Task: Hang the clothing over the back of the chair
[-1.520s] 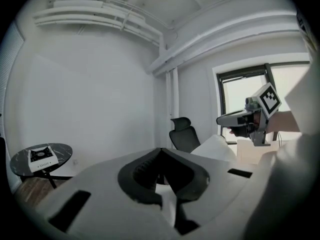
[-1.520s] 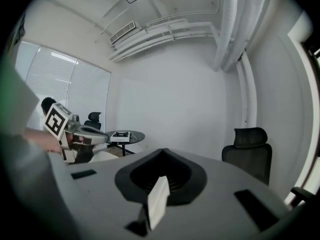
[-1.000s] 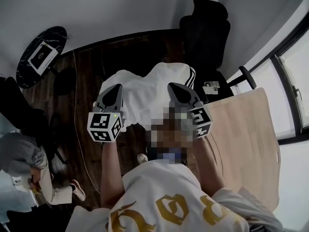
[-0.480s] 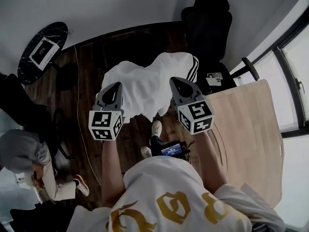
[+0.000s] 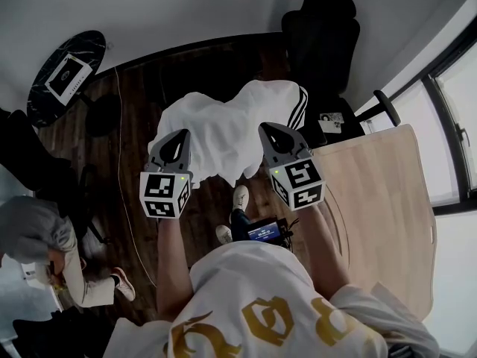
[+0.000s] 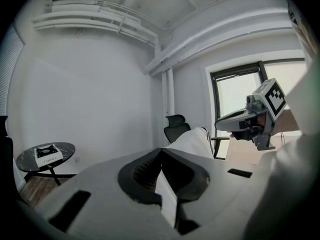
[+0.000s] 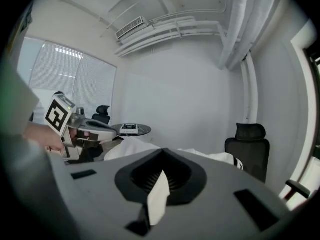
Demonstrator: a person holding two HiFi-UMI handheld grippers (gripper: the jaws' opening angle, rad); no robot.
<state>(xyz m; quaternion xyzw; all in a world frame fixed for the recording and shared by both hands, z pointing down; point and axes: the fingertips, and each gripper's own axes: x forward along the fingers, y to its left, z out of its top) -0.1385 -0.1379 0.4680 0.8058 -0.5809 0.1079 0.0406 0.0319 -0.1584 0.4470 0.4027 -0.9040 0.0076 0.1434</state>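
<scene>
A white garment (image 5: 223,129) with black stripes at one edge hangs spread between my two grippers, above the dark wooden floor. My left gripper (image 5: 179,137) is shut on its left edge, and a strip of white cloth (image 6: 167,196) shows between the jaws. My right gripper (image 5: 267,131) is shut on the right edge, with cloth (image 7: 157,196) pinched the same way. The black office chair (image 5: 320,43) stands beyond the garment, to the right, apart from it. It also shows as the chair (image 6: 176,126) and the chair (image 7: 248,146) in the gripper views.
A light wooden table (image 5: 380,200) lies at the right beside a window. A round black marble side table (image 5: 63,77) with a white box stands far left. Another person (image 5: 33,237) sits at the lower left. A cable runs across the floor.
Both grippers have sunk slightly with the garment still stretched between them. Both grips are unchanged.
</scene>
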